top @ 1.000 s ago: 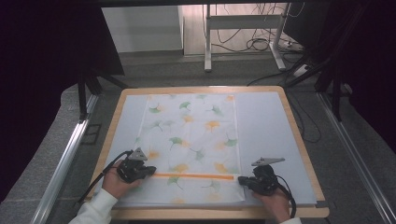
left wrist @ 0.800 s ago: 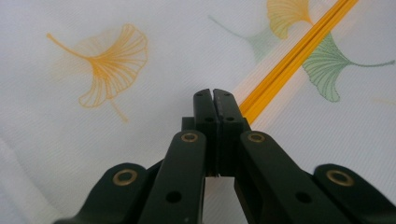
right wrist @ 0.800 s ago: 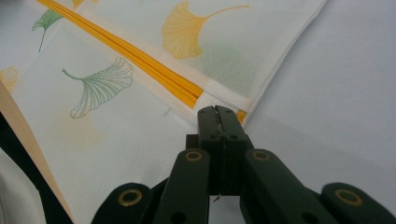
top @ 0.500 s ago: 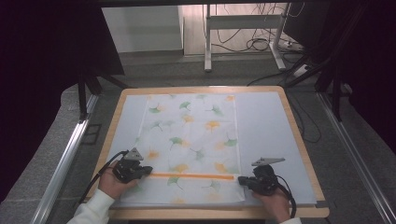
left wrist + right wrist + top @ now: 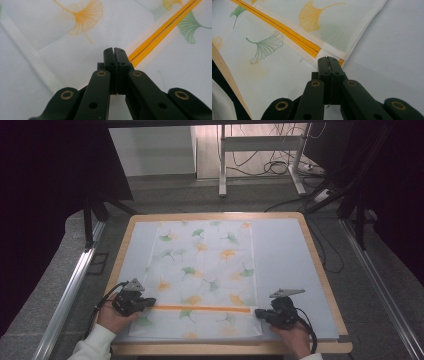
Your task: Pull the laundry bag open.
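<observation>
A person works a ginkgo-leaf printed cloth (image 5: 205, 275) spread flat on a wooden-rimmed tabletop (image 5: 320, 265), its orange stripe (image 5: 200, 308) running across the near part. The left hand-held gripper (image 5: 148, 303) sits at the stripe's left end, jaws pressed together; the right hand-held gripper (image 5: 260, 313) sits at the stripe's right end, jaws likewise pressed together, and whether either actually pinches fabric cannot be told. An uneven pull from here could wrinkle or skew the thin cloth. The near table rim lies close behind both hands; open room remains toward the far side and right.
</observation>
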